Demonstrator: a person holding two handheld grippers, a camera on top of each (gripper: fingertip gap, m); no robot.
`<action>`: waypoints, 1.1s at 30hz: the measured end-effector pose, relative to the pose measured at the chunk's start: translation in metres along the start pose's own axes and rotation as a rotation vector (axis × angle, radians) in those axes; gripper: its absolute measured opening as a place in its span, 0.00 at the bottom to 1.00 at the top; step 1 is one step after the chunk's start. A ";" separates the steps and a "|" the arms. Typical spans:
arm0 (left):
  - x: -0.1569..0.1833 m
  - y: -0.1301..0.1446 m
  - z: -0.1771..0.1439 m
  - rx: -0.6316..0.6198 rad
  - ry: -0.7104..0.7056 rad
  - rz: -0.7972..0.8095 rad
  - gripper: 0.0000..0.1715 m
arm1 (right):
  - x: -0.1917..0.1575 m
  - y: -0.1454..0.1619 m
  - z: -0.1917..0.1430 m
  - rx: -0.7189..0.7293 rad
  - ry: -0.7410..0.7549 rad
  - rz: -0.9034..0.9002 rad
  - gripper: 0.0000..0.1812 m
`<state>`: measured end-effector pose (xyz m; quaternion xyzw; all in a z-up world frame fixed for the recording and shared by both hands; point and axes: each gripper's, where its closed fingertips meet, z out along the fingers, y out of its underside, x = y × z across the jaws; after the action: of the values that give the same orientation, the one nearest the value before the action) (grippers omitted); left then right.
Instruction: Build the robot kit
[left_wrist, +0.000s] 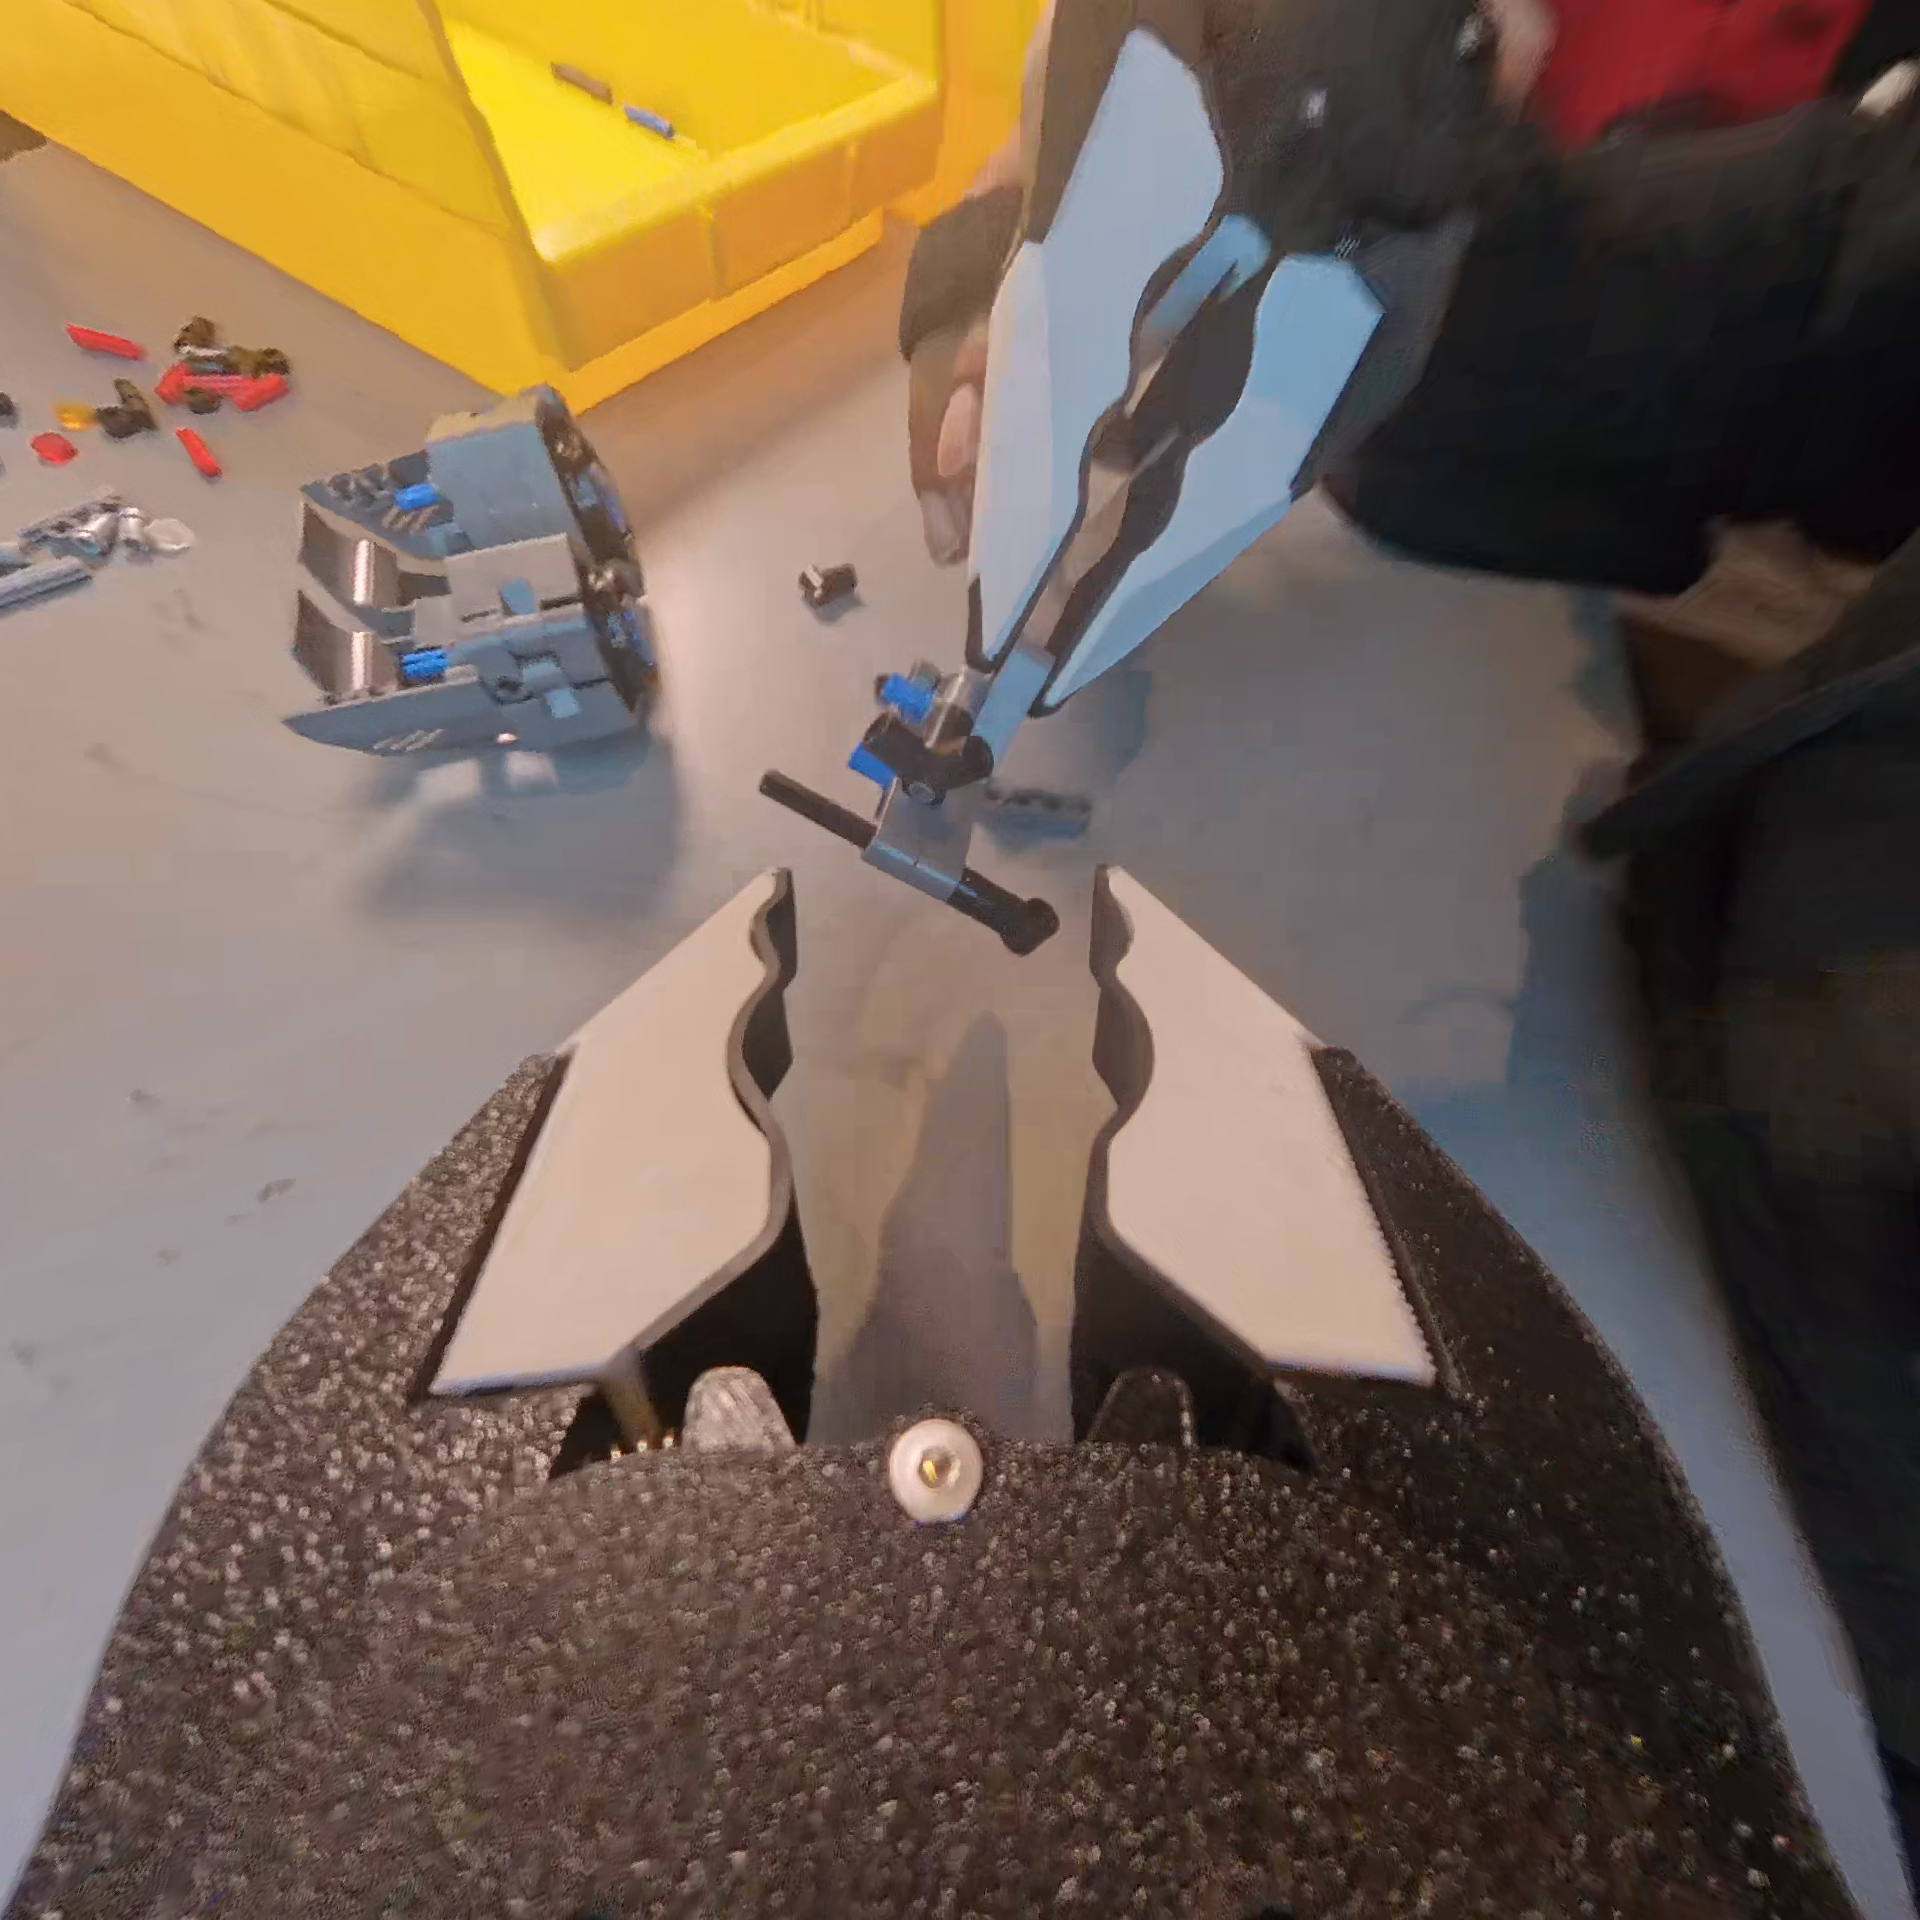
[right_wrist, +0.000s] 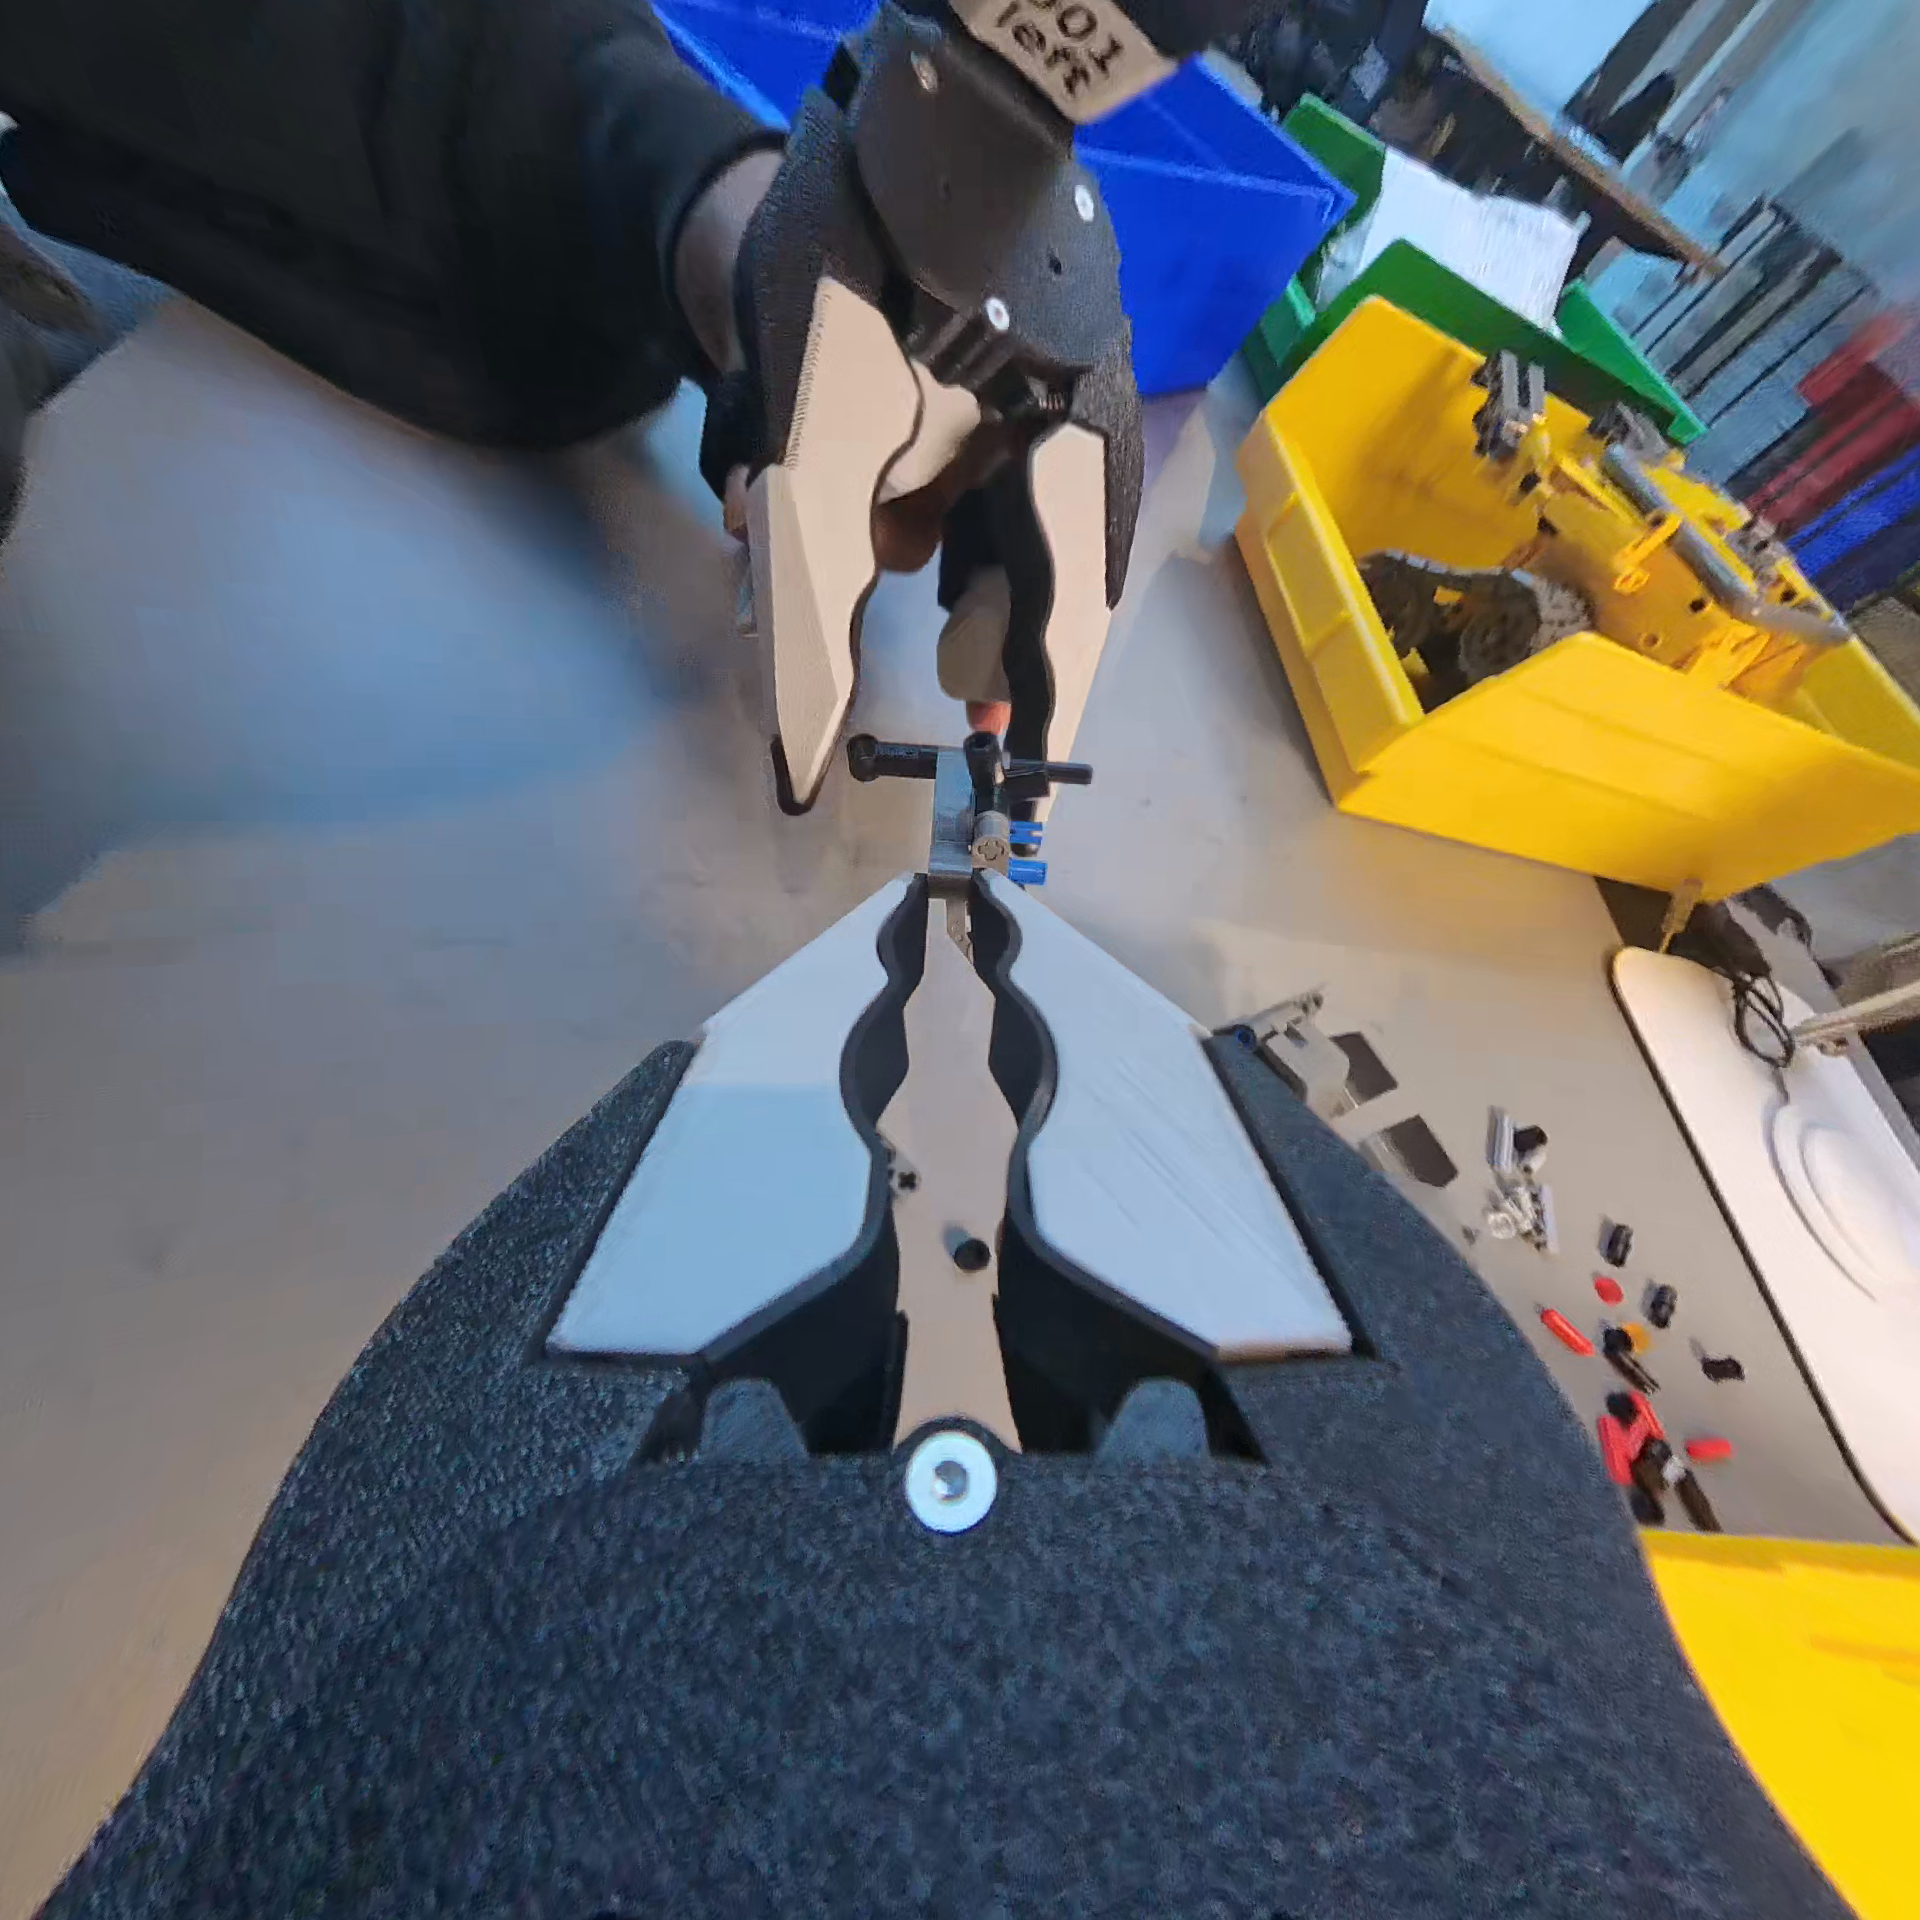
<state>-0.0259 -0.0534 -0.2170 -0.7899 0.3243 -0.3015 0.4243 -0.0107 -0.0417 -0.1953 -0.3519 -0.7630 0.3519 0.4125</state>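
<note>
We see a grey tabletop (left_wrist: 260, 1039) with a yellow bin (left_wrist: 665, 208) at its far side in the left wrist view; in the right wrist view another yellow bin (right_wrist: 1538, 727) holds a yellow brick-built model (right_wrist: 1621, 520), with a blue bin (right_wrist: 1195, 229) and a green bin (right_wrist: 1455, 301) behind it. A grey brick-built block with blue pins (left_wrist: 478, 582) lies on its side on the table, well left of the tongs. Loose red and black pieces (left_wrist: 197, 384) are scattered farther left.

Our right gripper (right_wrist: 951, 883) is closed at its tips on a small grey and black assembly (right_wrist: 966, 810), pinching its flat grey beam and holding it in the air; a black axle (left_wrist: 904, 862) crosses its far end and blue pins (right_wrist: 1027, 852) stick out of one side. Our left gripper (left_wrist: 940, 894) stands wide open and empty, its tips on either side of the axle but not touching it. A small black piece (left_wrist: 828, 582) lies on the table beyond.
</note>
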 end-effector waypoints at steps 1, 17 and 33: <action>0.007 -0.007 -0.003 0.046 0.058 -0.037 0.31 | -0.001 -0.004 -0.002 0.023 -0.004 0.004 0.04; 0.035 -0.041 -0.026 0.249 0.228 -0.011 0.26 | -0.007 -0.004 0.003 0.117 -0.173 0.394 0.04; 0.023 -0.045 -0.020 0.269 0.148 -0.037 0.25 | -0.008 -0.020 -0.002 0.221 -0.250 0.515 0.04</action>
<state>-0.0156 -0.0609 -0.1647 -0.7073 0.2968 -0.4073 0.4957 -0.0105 -0.0578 -0.1804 -0.4405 -0.6506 0.5664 0.2486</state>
